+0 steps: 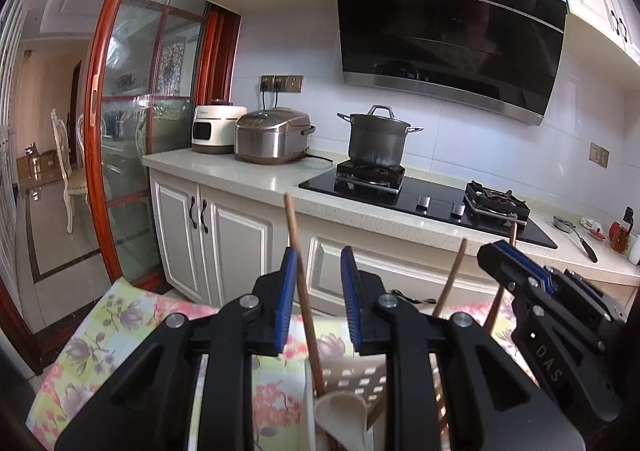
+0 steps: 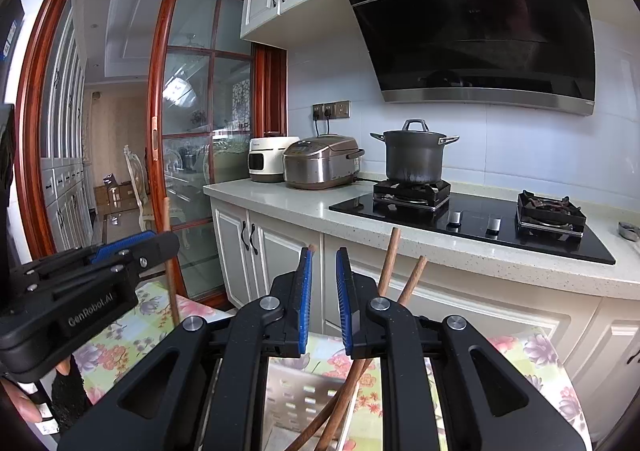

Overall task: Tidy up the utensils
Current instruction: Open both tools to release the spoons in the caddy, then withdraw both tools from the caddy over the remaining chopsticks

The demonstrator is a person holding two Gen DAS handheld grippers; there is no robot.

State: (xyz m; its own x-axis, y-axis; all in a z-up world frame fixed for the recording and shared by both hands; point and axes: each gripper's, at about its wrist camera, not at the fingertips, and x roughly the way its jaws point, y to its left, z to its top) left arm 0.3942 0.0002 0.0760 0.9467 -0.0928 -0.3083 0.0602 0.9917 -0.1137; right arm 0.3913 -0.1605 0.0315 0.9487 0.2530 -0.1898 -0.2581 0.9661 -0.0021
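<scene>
A white perforated utensil holder [image 1: 356, 379] stands on a floral tablecloth [image 1: 120, 331]; it also shows in the right wrist view [image 2: 304, 391]. Wooden-handled utensils stand in it. In the left wrist view one wooden handle [image 1: 304, 291] rises between the fingers of my left gripper [image 1: 320, 291], against the left pad; the jaws stand apart around it. A pale spoon bowl [image 1: 340, 411] sits at the holder's rim. My right gripper [image 2: 323, 291] is open and empty, with two wooden handles [image 2: 400, 275] just right of it. Each gripper shows in the other's view: the right one [image 1: 516, 263], the left one [image 2: 132, 251].
Behind the table is a counter [image 2: 304, 207] with a hob [image 2: 472, 219], a grey pot [image 2: 414, 155], a rice cooker [image 2: 322, 163] and a white appliance [image 2: 266, 159]. A ladle [image 1: 576, 231] lies at the counter's right. A glass sliding door [image 2: 192, 131] stands at left.
</scene>
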